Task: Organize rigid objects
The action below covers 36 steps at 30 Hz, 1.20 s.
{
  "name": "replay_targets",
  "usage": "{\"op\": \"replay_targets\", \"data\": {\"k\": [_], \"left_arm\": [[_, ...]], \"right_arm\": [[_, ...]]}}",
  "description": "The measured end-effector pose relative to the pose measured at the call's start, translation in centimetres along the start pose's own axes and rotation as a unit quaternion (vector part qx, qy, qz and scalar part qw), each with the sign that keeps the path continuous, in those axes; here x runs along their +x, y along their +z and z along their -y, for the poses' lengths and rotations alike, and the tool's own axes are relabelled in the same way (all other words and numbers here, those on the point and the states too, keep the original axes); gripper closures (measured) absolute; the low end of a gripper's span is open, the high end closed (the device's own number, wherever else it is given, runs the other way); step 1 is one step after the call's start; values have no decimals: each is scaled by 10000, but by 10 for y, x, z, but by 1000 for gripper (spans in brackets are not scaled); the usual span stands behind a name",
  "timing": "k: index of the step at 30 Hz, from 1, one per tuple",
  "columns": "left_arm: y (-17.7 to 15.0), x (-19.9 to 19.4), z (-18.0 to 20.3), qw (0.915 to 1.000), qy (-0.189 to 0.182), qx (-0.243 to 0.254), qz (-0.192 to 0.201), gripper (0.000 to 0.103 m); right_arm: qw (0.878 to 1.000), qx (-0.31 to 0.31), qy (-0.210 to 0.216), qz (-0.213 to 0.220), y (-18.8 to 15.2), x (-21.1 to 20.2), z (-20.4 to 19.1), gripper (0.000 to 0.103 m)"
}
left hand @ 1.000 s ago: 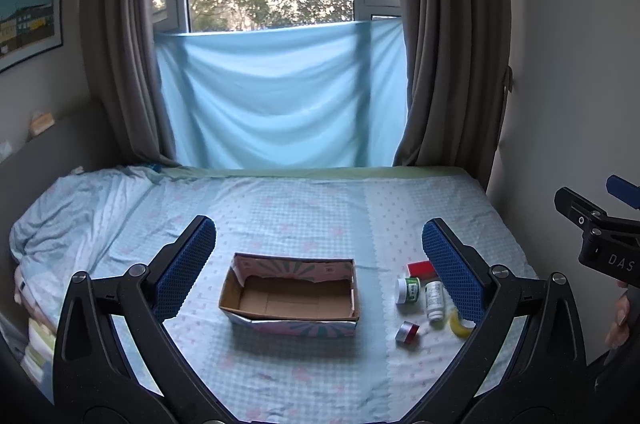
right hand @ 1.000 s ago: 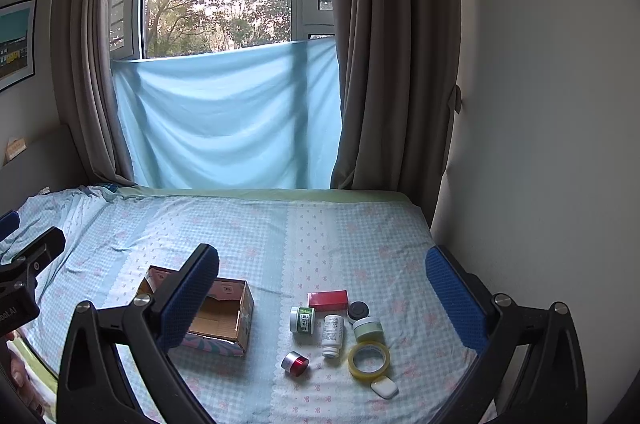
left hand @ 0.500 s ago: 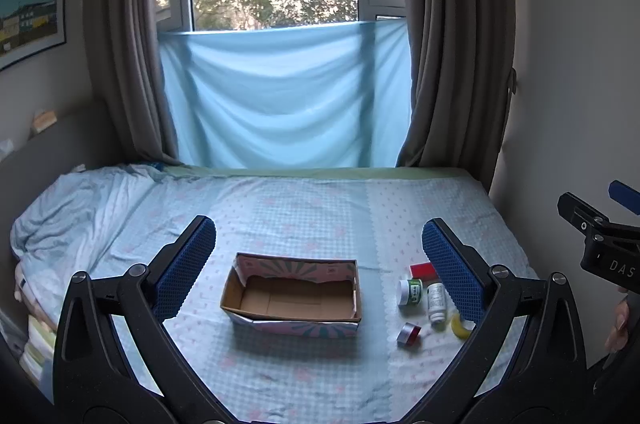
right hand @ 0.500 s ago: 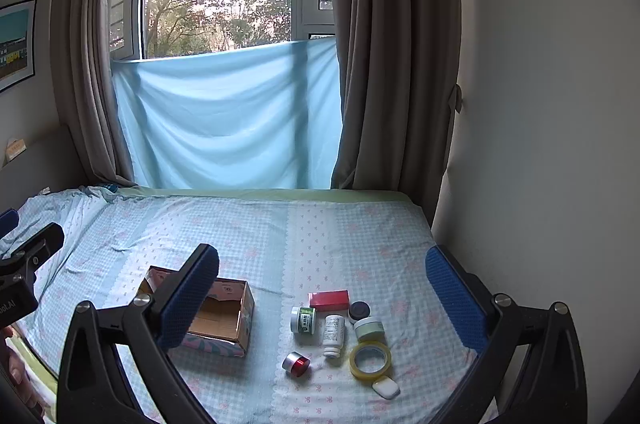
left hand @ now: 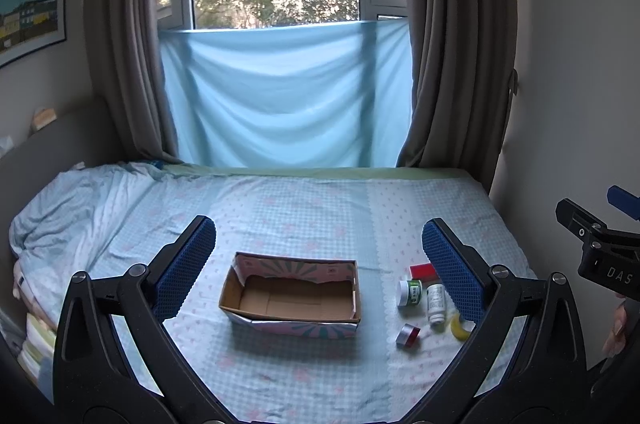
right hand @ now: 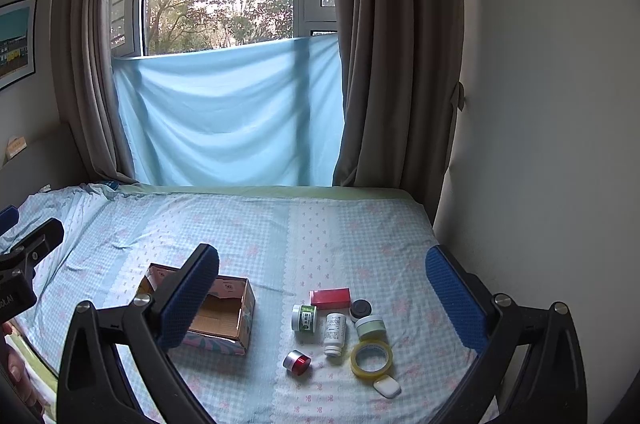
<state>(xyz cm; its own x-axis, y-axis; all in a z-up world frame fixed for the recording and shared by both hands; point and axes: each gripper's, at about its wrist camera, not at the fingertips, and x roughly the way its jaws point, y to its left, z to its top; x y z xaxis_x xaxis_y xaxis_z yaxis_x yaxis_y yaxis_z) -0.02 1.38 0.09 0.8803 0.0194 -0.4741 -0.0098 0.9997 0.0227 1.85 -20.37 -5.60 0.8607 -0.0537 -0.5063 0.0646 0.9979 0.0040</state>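
An open, empty cardboard box (left hand: 292, 298) (right hand: 218, 316) sits on the bed. To its right lies a cluster of small items: a red box (right hand: 330, 297), a green-labelled jar (right hand: 304, 318), a white bottle (right hand: 335, 334), a black lid (right hand: 360, 308), a pale green jar (right hand: 370, 327), a yellow tape roll (right hand: 371, 358), a red and silver cap (right hand: 297, 362) and a white case (right hand: 387, 386). My left gripper (left hand: 318, 266) is open and empty, above the box. My right gripper (right hand: 324, 298) is open and empty, above the cluster.
The bed (left hand: 300, 207) has a blue checked sheet, rumpled bedding at the left (left hand: 76, 207) and a wall on the right (right hand: 540, 143). Curtains and a window with a blue cloth (left hand: 284, 95) stand behind. The right gripper's body shows at the right edge in the left wrist view (left hand: 600, 256).
Both views have shifted very slightly; the items and box stay put, and both grippers remain open.
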Motion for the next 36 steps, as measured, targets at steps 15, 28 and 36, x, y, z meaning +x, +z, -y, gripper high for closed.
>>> {"op": "replay_targets", "data": {"k": [15, 28, 36], "left_arm": [[-1, 8, 1, 10000, 14, -13, -54, 1], [-2, 24, 11, 9997, 35, -10, -261, 1], [-18, 72, 54, 9958, -102, -91, -901, 1]], "right_arm": [[10000, -7, 0, -20, 0, 2, 0, 0], [9999, 5, 66, -79, 3, 7, 0, 0], [9992, -13, 35, -406, -3, 27, 33, 0]]}}
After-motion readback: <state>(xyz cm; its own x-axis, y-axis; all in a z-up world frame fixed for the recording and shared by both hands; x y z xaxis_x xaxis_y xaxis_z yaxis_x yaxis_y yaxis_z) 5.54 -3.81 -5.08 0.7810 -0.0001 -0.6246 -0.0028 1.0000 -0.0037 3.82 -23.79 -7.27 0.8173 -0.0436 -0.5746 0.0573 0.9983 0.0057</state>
